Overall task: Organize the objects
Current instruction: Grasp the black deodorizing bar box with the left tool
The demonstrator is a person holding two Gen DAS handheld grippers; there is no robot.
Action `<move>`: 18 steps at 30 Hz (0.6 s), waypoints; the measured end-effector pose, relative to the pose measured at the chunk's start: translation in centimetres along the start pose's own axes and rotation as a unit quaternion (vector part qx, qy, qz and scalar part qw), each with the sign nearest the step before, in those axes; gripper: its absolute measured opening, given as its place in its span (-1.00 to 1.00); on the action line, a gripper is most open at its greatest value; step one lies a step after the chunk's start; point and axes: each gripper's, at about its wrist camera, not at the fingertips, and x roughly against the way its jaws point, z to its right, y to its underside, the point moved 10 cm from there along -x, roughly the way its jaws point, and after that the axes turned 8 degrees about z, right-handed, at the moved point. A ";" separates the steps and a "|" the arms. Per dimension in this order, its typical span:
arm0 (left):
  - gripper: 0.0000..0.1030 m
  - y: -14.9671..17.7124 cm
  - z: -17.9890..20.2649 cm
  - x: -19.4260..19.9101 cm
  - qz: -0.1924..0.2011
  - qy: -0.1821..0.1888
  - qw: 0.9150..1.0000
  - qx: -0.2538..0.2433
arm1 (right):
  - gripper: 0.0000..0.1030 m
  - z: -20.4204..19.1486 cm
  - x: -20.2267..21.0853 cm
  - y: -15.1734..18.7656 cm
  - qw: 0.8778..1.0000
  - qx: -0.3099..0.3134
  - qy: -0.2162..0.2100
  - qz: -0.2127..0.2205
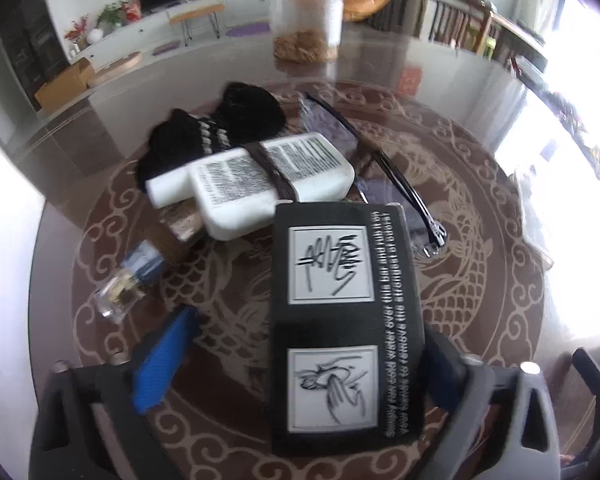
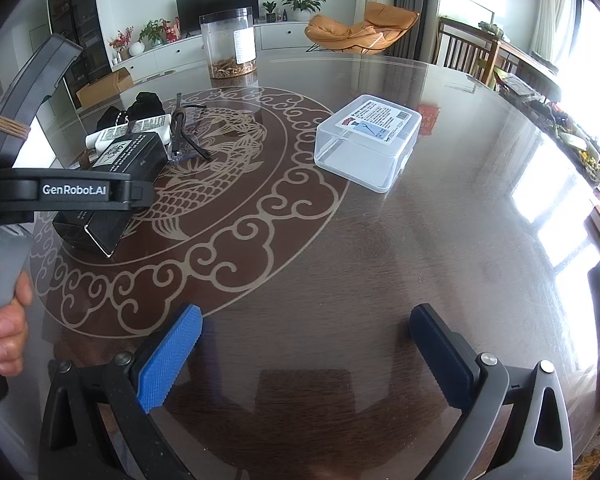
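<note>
In the left wrist view a black box [image 1: 346,320] with two hand drawings lies between my left gripper's fingers. The left gripper [image 1: 300,344] is open: the left blue pad [image 1: 164,360] stands clear of the box, the right pad is hidden behind it. Beyond lie a white bottle [image 1: 268,176], black socks [image 1: 220,128], glasses [image 1: 384,168] and a small glass bottle [image 1: 128,280]. In the right wrist view the right gripper [image 2: 306,344] is open and empty above bare table. The black box also shows there [image 2: 120,176], under the left gripper's body.
A closed clear plastic box [image 2: 366,140] sits on the round glass-topped table [image 2: 380,260], right of the pile. A tall clear jar [image 2: 230,44] stands at the far side. A hand [image 2: 8,320] holds the left gripper at the left edge.
</note>
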 end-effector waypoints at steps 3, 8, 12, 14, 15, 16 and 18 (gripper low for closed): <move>0.13 0.7 -0.4 1.3 0.017 -0.007 1.000 -0.001 | 1.00 0.0 0.0 0.0 1.000 0.000 0.000 0.000; 0.13 5.5 -2.2 4.9 0.043 -0.015 0.999 0.023 | 1.00 0.0 0.0 0.0 1.000 0.000 0.000 0.000; 0.14 9.1 -4.0 8.0 0.066 -0.028 0.997 0.031 | 1.00 0.0 0.0 0.0 1.000 0.000 0.000 0.001; 0.14 9.8 -4.4 8.3 0.071 -0.028 0.997 0.028 | 1.00 0.0 0.0 0.0 1.000 0.000 0.000 0.001; 0.15 10.0 -4.6 8.5 0.074 -0.025 0.997 0.025 | 1.00 0.0 0.0 0.0 1.000 0.000 0.000 0.001; 0.15 10.1 -4.9 8.2 0.075 -0.023 0.997 0.023 | 1.00 0.0 0.0 0.0 1.000 0.000 0.000 0.001; 0.14 10.0 -4.9 8.0 0.077 -0.023 0.996 0.025 | 1.00 0.0 0.0 0.0 1.000 0.000 0.000 0.001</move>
